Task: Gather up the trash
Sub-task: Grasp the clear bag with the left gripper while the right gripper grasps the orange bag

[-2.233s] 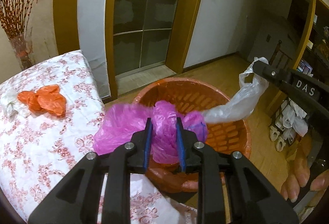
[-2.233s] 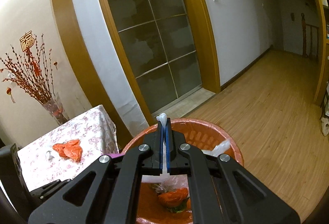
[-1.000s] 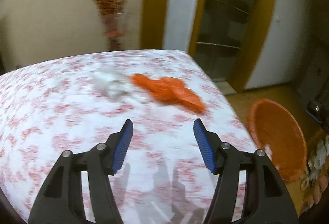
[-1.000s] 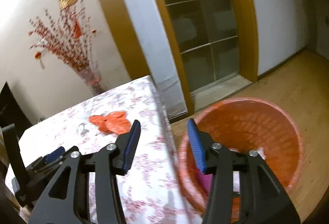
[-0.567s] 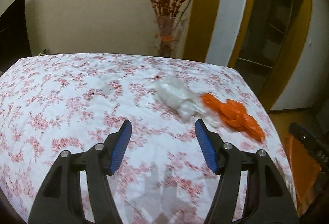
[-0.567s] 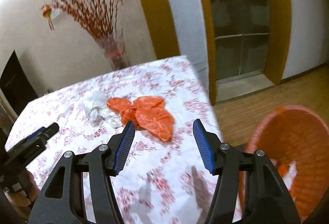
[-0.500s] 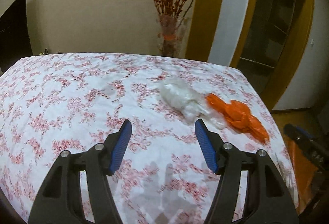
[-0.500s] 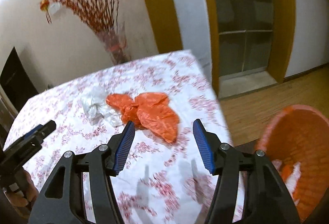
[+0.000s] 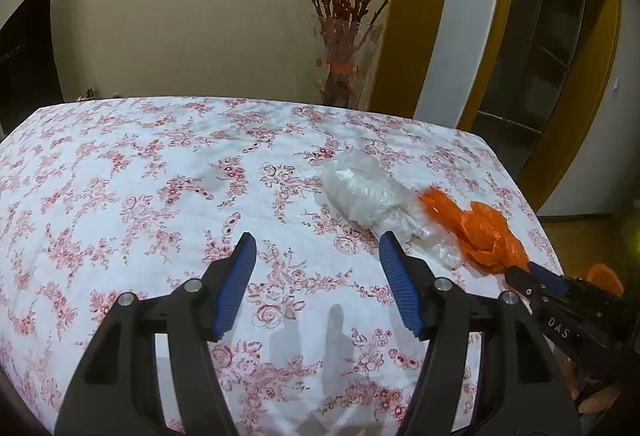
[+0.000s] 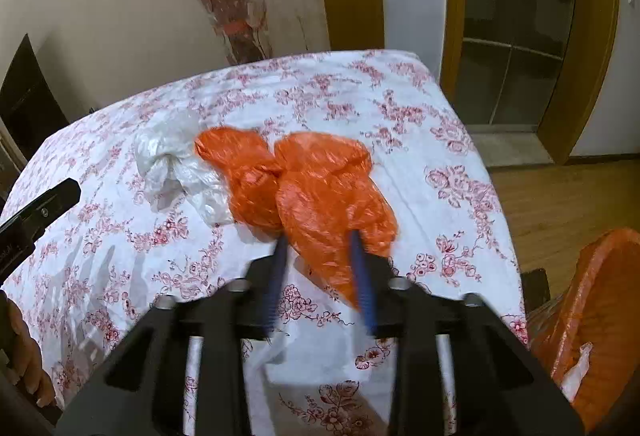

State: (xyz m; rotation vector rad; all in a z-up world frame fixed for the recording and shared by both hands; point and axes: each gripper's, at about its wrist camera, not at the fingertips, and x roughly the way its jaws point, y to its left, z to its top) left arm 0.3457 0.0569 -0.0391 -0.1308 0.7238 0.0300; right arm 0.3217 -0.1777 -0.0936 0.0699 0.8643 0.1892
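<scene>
- The tabletop (image 9: 120, 171), under a white cloth with red flowers, carries the two last bits of trash near its far right corner: an orange plastic bag (image 10: 320, 191) and, touching it on the side away from the edge, a crumpled clear plastic bag (image 9: 368, 195)
- The orange bin (image 10: 592, 316) stands on the floor just off the tabletop's right edge, some trash already lying in it
- The step in hand is the pick-up of the orange plastic bag: the right tongs (image 10: 318, 260) have just been closing, and the bag's near lobe sits between the blurred blue pads, which look to be nipping it
- The left tongs (image 9: 316, 276) hang spread and empty over the cloth, the clear plastic bag just beyond the right pad
- Next, by this reading, the right tongs must finish the pinch and lift toward the bin, while the left tongs reach forward and right to straddle the clear bag
</scene>
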